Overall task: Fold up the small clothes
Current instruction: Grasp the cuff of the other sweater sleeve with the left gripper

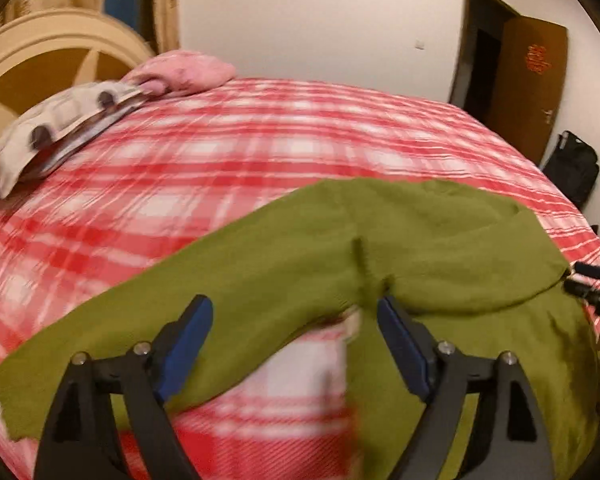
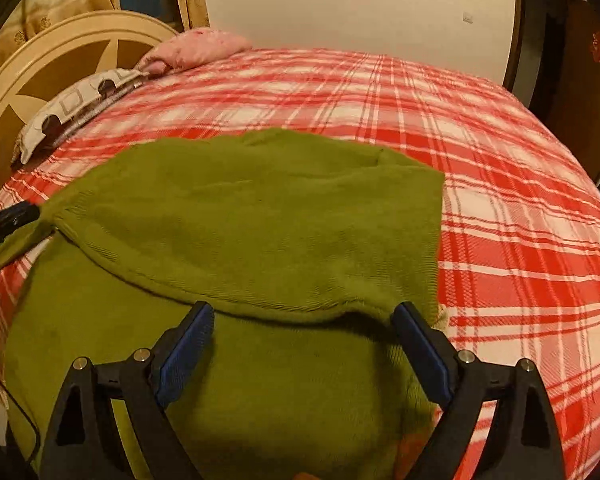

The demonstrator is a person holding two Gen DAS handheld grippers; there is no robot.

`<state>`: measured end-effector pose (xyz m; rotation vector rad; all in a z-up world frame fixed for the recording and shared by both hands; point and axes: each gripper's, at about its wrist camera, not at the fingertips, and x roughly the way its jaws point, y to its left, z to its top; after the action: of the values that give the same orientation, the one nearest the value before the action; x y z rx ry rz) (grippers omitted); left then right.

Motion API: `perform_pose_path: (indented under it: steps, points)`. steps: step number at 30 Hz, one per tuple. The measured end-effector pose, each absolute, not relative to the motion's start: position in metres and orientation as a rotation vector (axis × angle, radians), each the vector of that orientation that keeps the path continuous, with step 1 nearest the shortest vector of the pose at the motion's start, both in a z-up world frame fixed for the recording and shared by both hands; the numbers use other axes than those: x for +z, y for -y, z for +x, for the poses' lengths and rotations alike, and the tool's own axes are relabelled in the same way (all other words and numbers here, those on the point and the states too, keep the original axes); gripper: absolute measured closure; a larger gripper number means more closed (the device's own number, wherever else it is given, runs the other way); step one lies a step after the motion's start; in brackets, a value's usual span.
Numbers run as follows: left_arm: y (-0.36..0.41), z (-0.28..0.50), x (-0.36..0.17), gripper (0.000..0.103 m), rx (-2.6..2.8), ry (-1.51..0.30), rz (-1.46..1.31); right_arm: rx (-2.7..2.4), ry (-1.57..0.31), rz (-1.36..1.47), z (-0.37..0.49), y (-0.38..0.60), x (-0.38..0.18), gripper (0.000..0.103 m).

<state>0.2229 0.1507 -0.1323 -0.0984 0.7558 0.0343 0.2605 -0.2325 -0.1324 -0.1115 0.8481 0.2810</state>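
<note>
An olive-green knit sweater (image 1: 440,240) lies on the red-and-white plaid bed (image 1: 220,148). Its hem half is folded over the body, and one sleeve (image 1: 148,320) stretches out to the left. My left gripper (image 1: 296,312) is open and empty, hovering over the sleeve's armpit. In the right wrist view the sweater (image 2: 260,220) fills the near bed, its ribbed hem (image 2: 292,308) running between my fingers. My right gripper (image 2: 304,320) is open and empty just above that folded edge. The right gripper's tips (image 1: 592,284) show at the sweater's right edge in the left view.
A cream wooden headboard (image 1: 40,64) stands at the left, with a white patterned pillow (image 1: 52,128) and a pink pillow (image 1: 180,72) beside it. A brown door (image 1: 528,80) and a black bag (image 1: 572,168) are at the right, past the bed's edge.
</note>
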Motion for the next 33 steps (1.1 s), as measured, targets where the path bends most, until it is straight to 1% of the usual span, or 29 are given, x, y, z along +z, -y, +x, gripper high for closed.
perform_pose_path:
  steps: [4, 10, 17, 20, 22, 24, 27, 28, 29, 33]
  points:
    - [-0.197, 0.191, -0.134, 0.016, 0.166, -0.761, -0.134, 0.299, -0.797, -0.102, 0.241, 0.221, -0.114, 0.011]
    - [-0.289, 0.132, -0.146, 0.016, 0.427, -0.774, -0.223, 0.382, -0.743, -0.096, 0.205, 0.194, -0.102, 0.011]
    - [-0.360, 0.088, -0.166, 0.018, 0.595, -0.769, -0.359, 0.456, -0.687, -0.231, 0.164, 0.154, -0.102, 0.011]
    - [-0.374, 0.085, -0.176, 0.026, 0.578, -0.768, -0.456, 0.495, -0.677, -0.256, 0.153, 0.143, -0.102, 0.011]
    - [-0.374, 0.090, -0.183, 0.034, 0.570, -0.785, -0.471, 0.511, -0.687, -0.257, 0.149, 0.138, -0.103, 0.011]
    - [-0.370, 0.094, -0.187, 0.040, 0.554, -0.789, -0.468, 0.513, -0.687, -0.265, 0.146, 0.134, -0.104, 0.011]
    - [-0.368, 0.101, -0.191, 0.041, 0.543, -0.790, -0.467, 0.511, -0.689, -0.273, 0.144, 0.130, -0.105, 0.011]
    - [-0.369, 0.101, -0.193, 0.045, 0.541, -0.792, -0.469, 0.511, -0.691, -0.271, 0.144, 0.129, -0.105, 0.011]
    - [-0.369, 0.103, -0.195, 0.046, 0.537, -0.795, -0.476, 0.512, -0.694, -0.268, 0.144, 0.129, -0.105, 0.011]
    - [-0.368, 0.105, -0.195, 0.047, 0.548, -0.769, -0.458, 0.513, -0.699, -0.262, 0.144, 0.126, -0.108, 0.011]
